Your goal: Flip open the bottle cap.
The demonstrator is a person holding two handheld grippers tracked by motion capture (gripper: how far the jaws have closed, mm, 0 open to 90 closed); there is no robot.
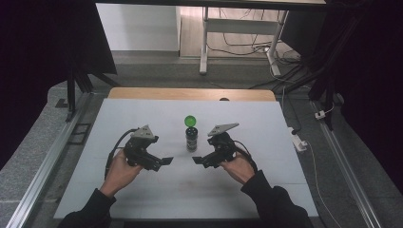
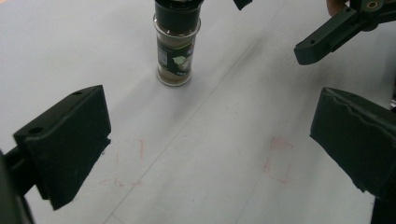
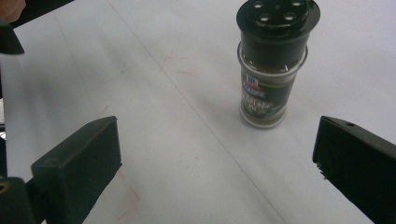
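Both wide-open grippers, left gripper (image 1: 161,161) and right gripper (image 1: 198,160), flank the spice jar (image 1: 191,138); light, rigid, slick glass, probably best gripped mid-body.

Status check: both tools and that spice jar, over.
Left tool open, empty. Right tool open, empty. Spice jar upright between them, untouched; green ball just behind it. Path clear.

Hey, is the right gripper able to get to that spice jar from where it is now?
Probably yes. The right gripper is open, the spice jar stands upright just ahead of its jaws, and only bare table lies between them.
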